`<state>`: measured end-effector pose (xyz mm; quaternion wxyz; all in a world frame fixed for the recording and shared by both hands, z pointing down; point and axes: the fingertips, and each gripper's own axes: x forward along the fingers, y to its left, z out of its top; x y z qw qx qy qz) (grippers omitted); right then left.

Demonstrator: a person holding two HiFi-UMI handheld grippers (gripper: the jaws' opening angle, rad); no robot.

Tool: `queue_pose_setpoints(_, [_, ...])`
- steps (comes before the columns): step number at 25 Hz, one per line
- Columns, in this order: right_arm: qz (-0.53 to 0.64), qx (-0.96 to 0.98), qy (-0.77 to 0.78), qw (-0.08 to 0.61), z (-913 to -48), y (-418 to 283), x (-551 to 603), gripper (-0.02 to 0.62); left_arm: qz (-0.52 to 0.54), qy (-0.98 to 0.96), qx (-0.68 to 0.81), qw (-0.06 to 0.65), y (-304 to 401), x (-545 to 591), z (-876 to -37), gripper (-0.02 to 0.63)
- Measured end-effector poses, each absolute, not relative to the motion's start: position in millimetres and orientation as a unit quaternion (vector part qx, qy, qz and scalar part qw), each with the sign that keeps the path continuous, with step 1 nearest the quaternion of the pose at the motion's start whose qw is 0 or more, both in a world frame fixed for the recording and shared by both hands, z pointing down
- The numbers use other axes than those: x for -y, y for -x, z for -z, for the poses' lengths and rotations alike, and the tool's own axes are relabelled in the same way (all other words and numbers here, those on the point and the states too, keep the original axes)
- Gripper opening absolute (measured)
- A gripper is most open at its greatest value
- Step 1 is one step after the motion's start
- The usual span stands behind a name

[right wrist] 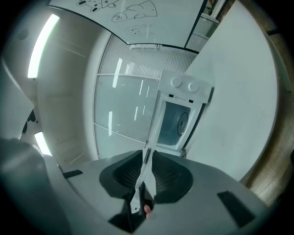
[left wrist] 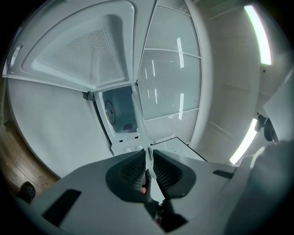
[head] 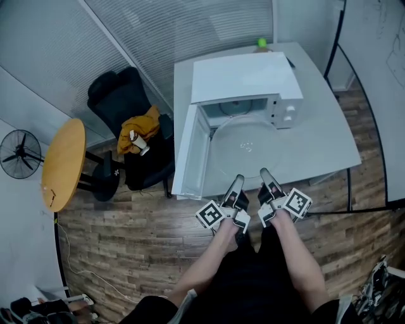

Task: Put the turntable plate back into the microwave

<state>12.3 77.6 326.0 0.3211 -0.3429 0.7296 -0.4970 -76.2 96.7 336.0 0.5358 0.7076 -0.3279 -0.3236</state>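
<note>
- Plate [head: 247, 149]: I hold it before the open microwave [head: 243, 79], over the bench [head: 329, 139].
- Left gripper [head: 237, 183] fingers pinch its near edge.
- Right gripper [head: 266, 176] fingers pinch it too.

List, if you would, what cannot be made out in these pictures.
Microwave cavity floor: head view, too small and dim; whether a roller ring sits inside cannot be told.
Green object: head view, mostly hidden behind the microwave's top.
Dial markings: right gripper view, too small.
Whiteboard drawings: right gripper view, cut off by the top edge.
Turntable plate face: both gripper views show it only edge-on between the jaws.
</note>
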Motion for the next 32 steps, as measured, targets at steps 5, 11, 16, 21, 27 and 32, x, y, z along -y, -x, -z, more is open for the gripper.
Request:
queue_pose_setpoints(5, [0.512,-0.737,0.320,0.304,-332.3,-19.4,-56.3,0.077,0.335,-0.691,0.353,0.534,67.9,-81.0,-343.2,0.044])
queue_pose_setpoints(11, [0.531,-0.742,0.295,0.283,-344.8,-29.7,-28.5,0.077,0.341,-0.677,0.384,0.527,56.6,-59.4,-354.6,0.044])
queue_pose_setpoints(16, [0.552,-0.742,0.266,0.272,-356.7,-35.5,-8.0,0.080,0.351,-0.665,0.406,0.520,47.4,-43.3,-364.0,0.046])
queue_pose_setpoints(21, [0.567,-0.741,0.253,0.255,-365.7,-38.0,9.5,0.078,0.358,-0.664,0.421,0.503,47.2,-29.6,-370.8,0.044])
queue_pose_setpoints(27, [0.565,-0.746,0.249,0.249,-365.3,-30.2,32.4,0.078,0.376,-0.661,0.423,0.493,53.3,-7.9,-372.0,0.044])
queue_pose_setpoints(32, [0.565,-0.743,0.258,0.249,-377.9,-20.7,57.6,0.078,0.368,-0.669,0.420,0.491,63.4,19.2,-385.0,0.046])
